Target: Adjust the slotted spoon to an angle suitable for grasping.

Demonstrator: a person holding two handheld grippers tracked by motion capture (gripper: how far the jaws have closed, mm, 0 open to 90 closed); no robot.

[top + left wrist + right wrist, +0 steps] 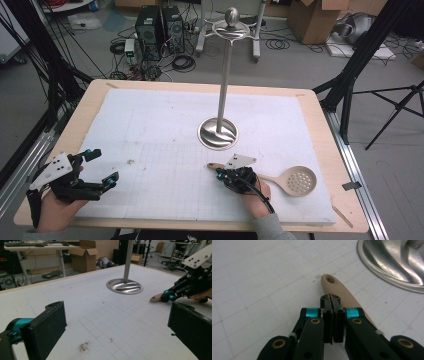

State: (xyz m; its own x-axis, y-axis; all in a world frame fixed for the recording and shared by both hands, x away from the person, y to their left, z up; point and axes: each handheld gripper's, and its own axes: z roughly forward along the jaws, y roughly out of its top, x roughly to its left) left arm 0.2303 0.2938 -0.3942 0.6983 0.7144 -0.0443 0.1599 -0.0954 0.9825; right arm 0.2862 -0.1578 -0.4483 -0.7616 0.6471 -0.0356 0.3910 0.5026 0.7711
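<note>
One slotted spoon (290, 181), one stand (220, 131)

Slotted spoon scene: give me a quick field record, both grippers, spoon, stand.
spoon: beige slotted spoon lying flat on the white mat, handle end with hole toward the stand
right gripper: right gripper jaws shut, over the spoon handle near its hole end; whether it grips the handle is unclear
left gripper: left gripper open, nothing between the jaws, at the mat's left near edge
stand: metal stand upright, round base on mat, apart from spoon

A steel stand (218, 131) rises from the white gridded mat (150, 130).
</note>
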